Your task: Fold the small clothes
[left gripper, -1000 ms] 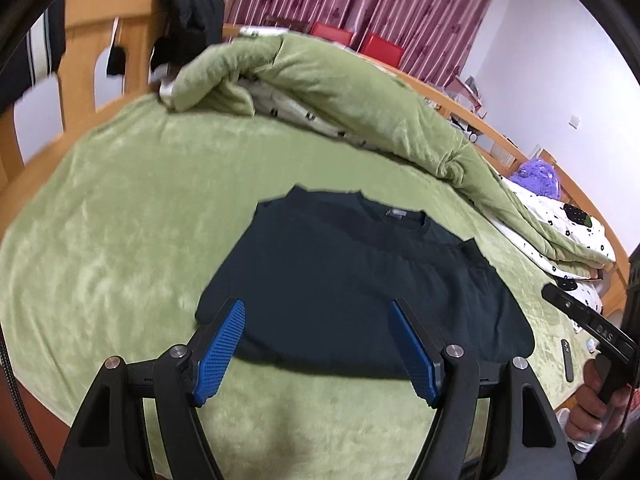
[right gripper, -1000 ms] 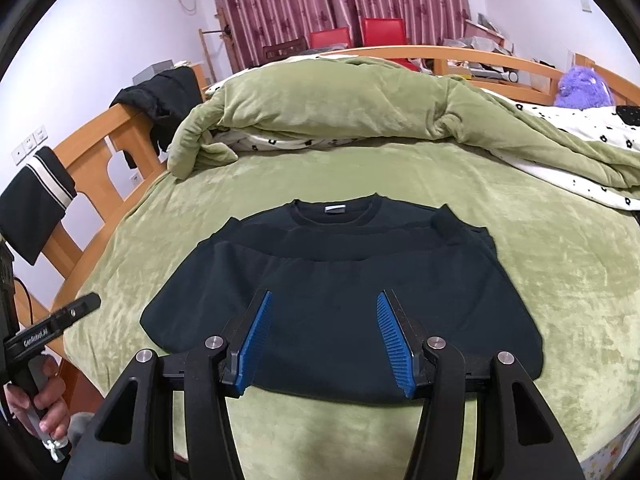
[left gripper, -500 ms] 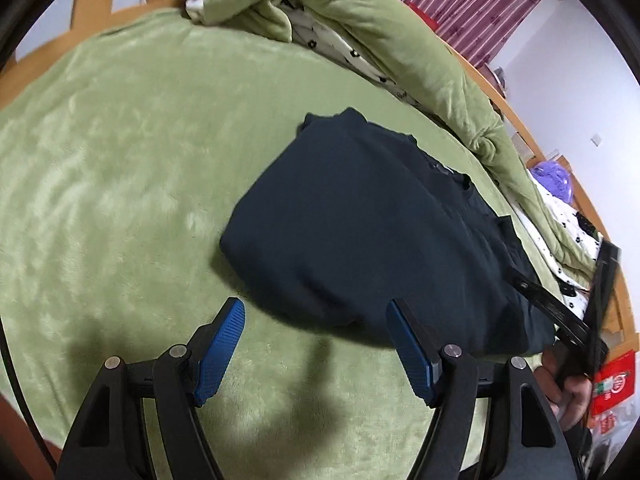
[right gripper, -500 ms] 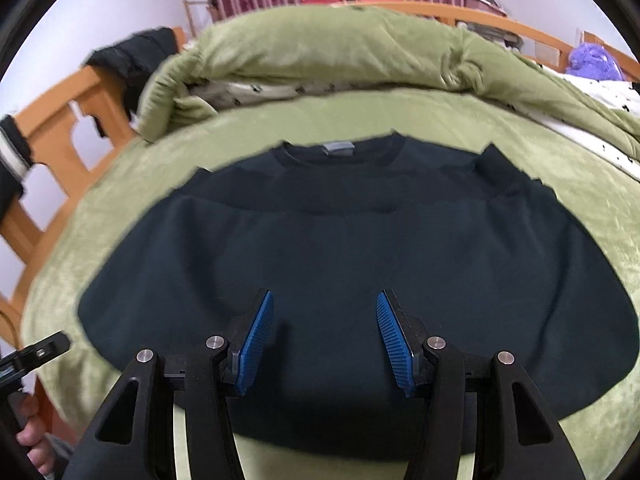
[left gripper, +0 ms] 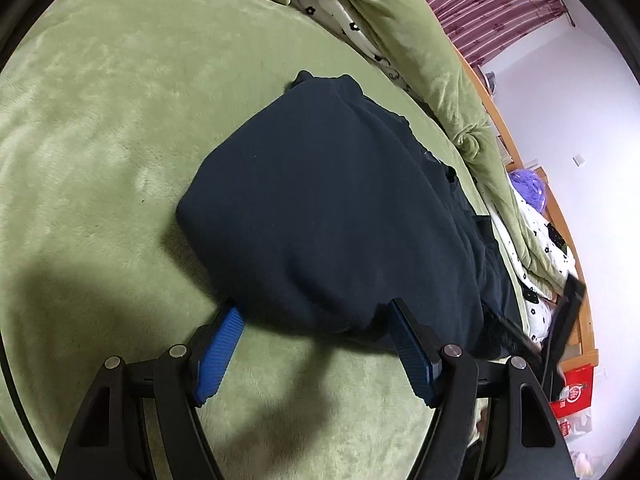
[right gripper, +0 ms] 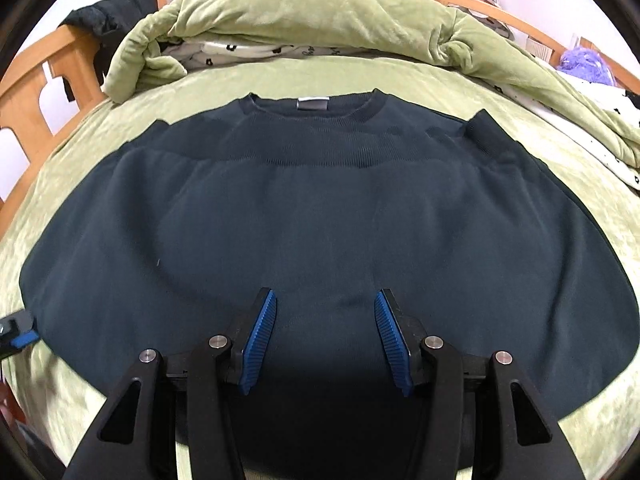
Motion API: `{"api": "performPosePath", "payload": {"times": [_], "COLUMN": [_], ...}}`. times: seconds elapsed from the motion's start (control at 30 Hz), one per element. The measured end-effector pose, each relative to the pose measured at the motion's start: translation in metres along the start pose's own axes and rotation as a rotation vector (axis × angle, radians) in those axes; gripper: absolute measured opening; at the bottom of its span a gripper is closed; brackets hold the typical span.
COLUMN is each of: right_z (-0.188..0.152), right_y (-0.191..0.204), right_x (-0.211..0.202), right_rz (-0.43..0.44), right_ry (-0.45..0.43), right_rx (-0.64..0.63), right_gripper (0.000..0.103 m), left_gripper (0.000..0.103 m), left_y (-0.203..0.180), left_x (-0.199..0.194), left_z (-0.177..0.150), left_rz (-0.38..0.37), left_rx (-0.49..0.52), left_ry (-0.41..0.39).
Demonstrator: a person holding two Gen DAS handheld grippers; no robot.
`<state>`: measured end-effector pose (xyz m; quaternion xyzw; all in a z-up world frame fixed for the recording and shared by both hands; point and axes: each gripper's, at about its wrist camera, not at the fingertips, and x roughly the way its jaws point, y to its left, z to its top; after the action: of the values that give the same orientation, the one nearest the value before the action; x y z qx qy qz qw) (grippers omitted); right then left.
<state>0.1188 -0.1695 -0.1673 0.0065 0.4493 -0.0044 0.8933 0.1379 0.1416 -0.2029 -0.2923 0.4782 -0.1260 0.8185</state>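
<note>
A dark navy sweatshirt (right gripper: 320, 216) lies flat on the green bed cover (right gripper: 304, 76), folded once so its hem band lies just below the collar. My right gripper (right gripper: 325, 300) is open and sits low over the near folded edge at the middle. My left gripper (left gripper: 316, 312) is open at the sweatshirt's (left gripper: 332, 200) left near corner, its jaws straddling the edge of the cloth. The left gripper's tip (right gripper: 18, 334) shows at the left edge of the right wrist view. The right gripper (left gripper: 560, 320) shows at the right of the left wrist view.
A rolled green duvet (right gripper: 320, 12) with a white patterned lining lies along the far side. A wooden bed frame (right gripper: 36, 80) with dark clothes (right gripper: 116, 8) on it stands at the left. A purple plush toy (right gripper: 584, 64) lies far right.
Both grippers have moved down and forward onto the sweatshirt. The left one swung to its left near corner; the right one came low over the middle of the near edge. Both stayed open.
</note>
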Motion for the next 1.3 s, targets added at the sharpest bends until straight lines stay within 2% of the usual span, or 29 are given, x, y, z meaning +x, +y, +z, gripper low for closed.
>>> {"api": "performPosePath", "payload": {"times": [0.2, 0.37, 0.53, 0.63, 0.7, 0.77, 0.83, 0.93, 1.03, 1.13, 1.3], "right_z": [-0.028, -0.058, -0.065, -0.066, -0.067, -0.069, -0.071, -0.071, -0.07, -0.069, -0.07], "right_y": [0.005, 0.001, -0.016, -0.028, -0.039, -0.052, -0.066, -0.091, -0.117, -0.143, -0.183], "right_x": [-0.022, -0.047, -0.067, -0.075, -0.082, -0.089, -0.098, -0.11, -0.123, -0.136, -0.147], "right_rz": [-0.012, 0.037, 0.093, 0.111, 0.115, 0.119, 0.124, 0.127, 0.111, 0.096, 0.083], "right_ry": [-0.027, -0.053, -0.066, -0.08, -0.089, -0.102, -0.122, -0.145, -0.17, -0.198, -0.221], "right_rx": [-0.015, -0.004, 0.036, 0.064, 0.079, 0.097, 0.116, 0.139, 0.153, 0.175, 0.231], "right_gripper": [0.052, 0.051, 0.051, 0.051, 0.051, 0.051, 0.051, 0.051, 0.051, 0.051, 0.051], "left_gripper": [0.071, 0.071, 0.07, 0.058, 0.041, 0.031, 0.028, 0.025, 0.023, 0.022, 0.02], "left_y": [-0.006, -0.009, -0.007, -0.011, -0.015, -0.021, -0.028, -0.05, -0.091, -0.133, -0.219], "left_x": [0.01, 0.015, 0.019, 0.017, 0.013, 0.007, -0.001, -0.012, -0.026, -0.035, -0.032], "left_z": [0.007, 0.011, 0.013, 0.012, 0.012, 0.013, 0.014, 0.016, 0.018, 0.018, 0.013], "left_rz": [0.024, 0.04, 0.049, 0.087, 0.098, 0.124, 0.136, 0.168, 0.206, 0.188, 0.141], "left_rx": [-0.019, -0.039, -0.077, -0.078, -0.074, -0.068, -0.067, -0.034, 0.074, 0.157, 0.327], "left_ry": [-0.039, -0.058, -0.087, -0.11, -0.131, -0.164, -0.191, -0.235, -0.3, -0.332, -0.333]}}
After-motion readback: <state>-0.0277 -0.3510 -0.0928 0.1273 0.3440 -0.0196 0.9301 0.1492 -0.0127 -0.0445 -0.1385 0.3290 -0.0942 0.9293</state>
